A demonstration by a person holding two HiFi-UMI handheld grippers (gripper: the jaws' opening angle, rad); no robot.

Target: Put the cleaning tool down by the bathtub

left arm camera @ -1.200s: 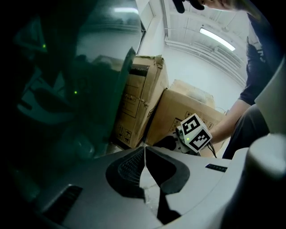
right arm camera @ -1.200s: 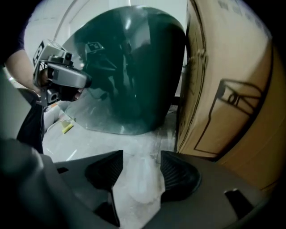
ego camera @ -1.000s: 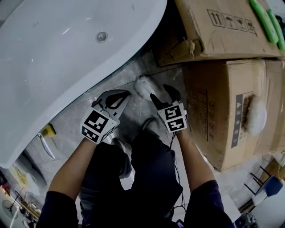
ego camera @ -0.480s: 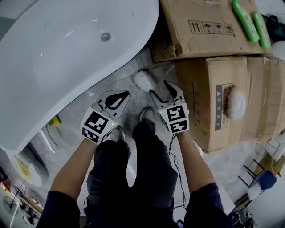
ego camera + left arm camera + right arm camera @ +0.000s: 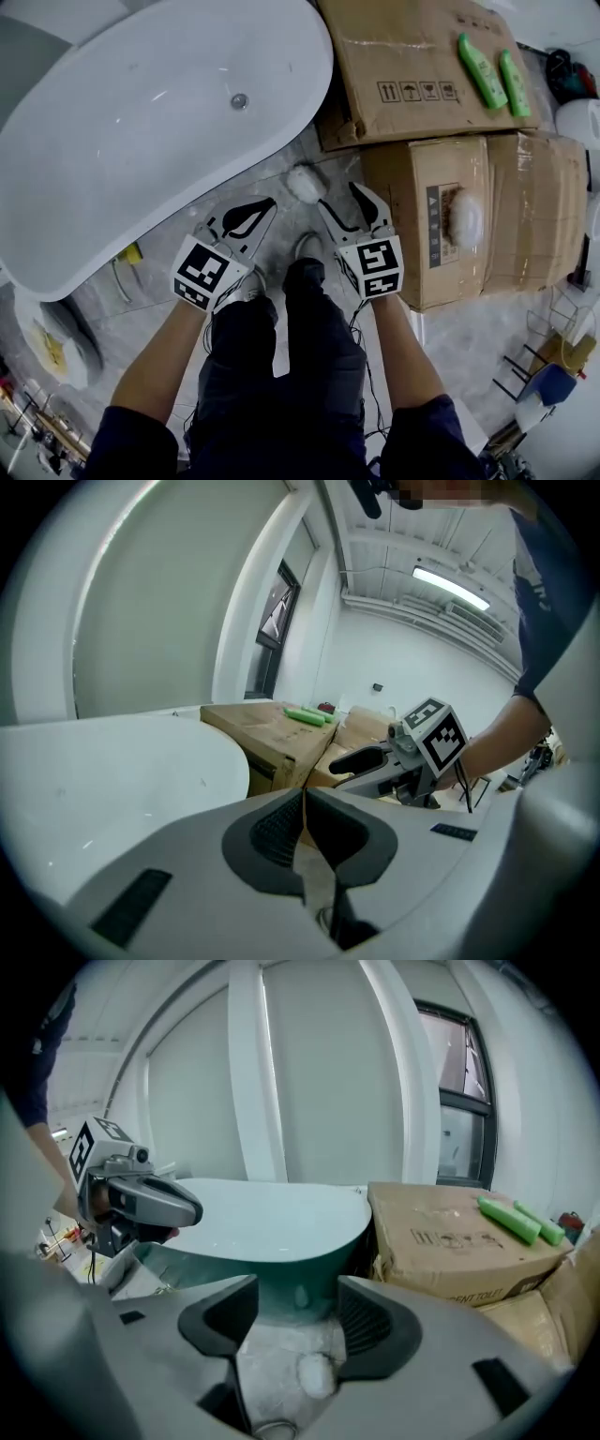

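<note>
While the white cleaning tool (image 5: pixel 305 182) lies on the floor (image 5: pixel 169 281) just beside the bathtub (image 5: pixel 141 141), the right gripper (image 5: pixel 340 198) hovers near it, jaws spread and empty. The left gripper (image 5: pixel 263 204) has its jaws pressed together. Cardboard boxes (image 5: pixel 412 178) stand alongside.

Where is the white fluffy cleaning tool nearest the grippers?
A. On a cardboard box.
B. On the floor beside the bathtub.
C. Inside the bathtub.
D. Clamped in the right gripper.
B: the cleaning tool lies on the floor beside the bathtub, just ahead of the open right gripper, clear of its jaws.
</note>
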